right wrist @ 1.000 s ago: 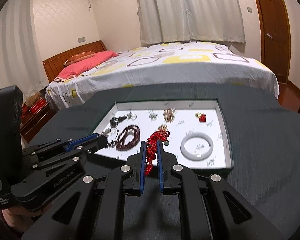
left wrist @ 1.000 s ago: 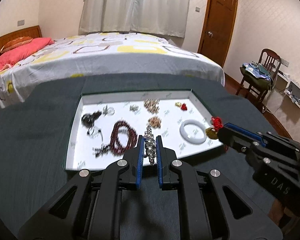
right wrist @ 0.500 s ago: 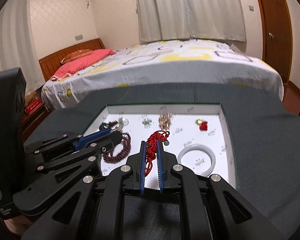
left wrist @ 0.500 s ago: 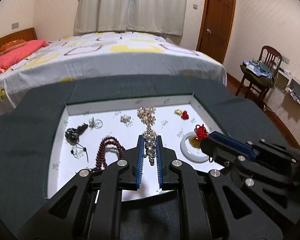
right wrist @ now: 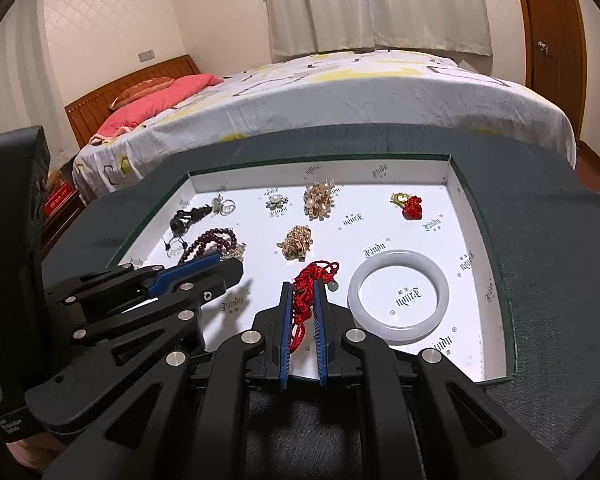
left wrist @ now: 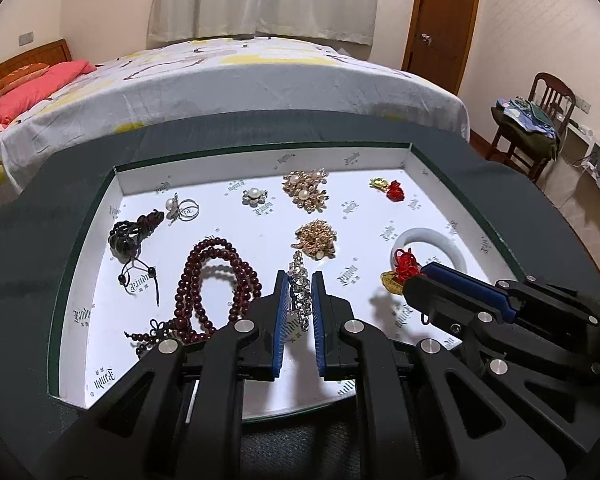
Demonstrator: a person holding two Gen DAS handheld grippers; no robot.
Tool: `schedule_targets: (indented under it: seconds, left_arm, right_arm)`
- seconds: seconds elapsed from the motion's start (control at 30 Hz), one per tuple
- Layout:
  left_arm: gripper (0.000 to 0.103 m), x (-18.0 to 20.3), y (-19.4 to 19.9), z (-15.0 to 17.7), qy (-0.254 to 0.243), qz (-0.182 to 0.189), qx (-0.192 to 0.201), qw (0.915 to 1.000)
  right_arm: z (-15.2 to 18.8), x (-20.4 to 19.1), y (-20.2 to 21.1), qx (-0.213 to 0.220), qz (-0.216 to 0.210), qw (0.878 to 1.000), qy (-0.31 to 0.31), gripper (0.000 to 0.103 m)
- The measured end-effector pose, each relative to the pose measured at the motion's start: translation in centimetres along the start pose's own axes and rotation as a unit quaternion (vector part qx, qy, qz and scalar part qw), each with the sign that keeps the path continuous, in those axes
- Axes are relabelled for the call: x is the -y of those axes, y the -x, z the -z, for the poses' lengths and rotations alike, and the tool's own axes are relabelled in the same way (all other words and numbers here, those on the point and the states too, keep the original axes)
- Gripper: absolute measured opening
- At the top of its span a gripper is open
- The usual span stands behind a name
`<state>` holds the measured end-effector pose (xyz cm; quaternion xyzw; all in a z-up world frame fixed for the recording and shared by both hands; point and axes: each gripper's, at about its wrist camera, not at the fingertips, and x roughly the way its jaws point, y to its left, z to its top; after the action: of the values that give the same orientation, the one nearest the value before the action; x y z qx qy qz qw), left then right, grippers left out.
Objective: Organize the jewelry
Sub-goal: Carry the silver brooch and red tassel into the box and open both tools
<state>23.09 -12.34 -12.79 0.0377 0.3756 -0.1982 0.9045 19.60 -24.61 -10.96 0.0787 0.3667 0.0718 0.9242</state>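
A white tray point(left wrist: 236, 240) with a green rim lies on the dark table and holds several pieces of jewelry. My left gripper point(left wrist: 299, 280) is shut on a silver rhinestone piece point(left wrist: 300, 292) over the tray's near middle, beside the dark red bead necklace point(left wrist: 212, 284). My right gripper point(right wrist: 303, 286) is shut on a red cord charm point(right wrist: 310, 284), just left of the white jade bangle point(right wrist: 398, 294). The right gripper also shows in the left wrist view point(left wrist: 414, 280), with the red cord and a gold pendant point(left wrist: 392, 280) at its tip.
In the tray lie gold and pearl brooches point(left wrist: 306, 190), a gold cluster point(left wrist: 316, 236), a small pearl brooch point(left wrist: 254, 196), a silver ring point(left wrist: 186, 208), a dark cord pendant point(left wrist: 128, 236) and a small red and gold charm point(left wrist: 390, 188). A bed point(left wrist: 220, 76) stands behind the table.
Both grippers have moved forward over the tray with their pieces still held. The tray now looks closer and larger in both views.
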Motion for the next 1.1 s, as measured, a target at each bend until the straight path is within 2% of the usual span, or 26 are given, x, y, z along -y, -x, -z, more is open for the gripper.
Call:
schedule_targets:
  seconds: [0.4, 1.1]
  left_arm:
    - [0.012, -0.4, -0.5, 0.4, 0.007, -0.009, -0.009, 0.9999]
    - [0.012, -0.4, -0.5, 0.5, 0.011, -0.015, -0.015, 0.9997]
  right_arm:
    - [0.2, 0.3, -1.2, -0.016, 0.004, 1.0, 0.0, 0.011]
    - [0.2, 0.3, -1.1, -0.015, 0.006, 1.0, 0.0, 0.011]
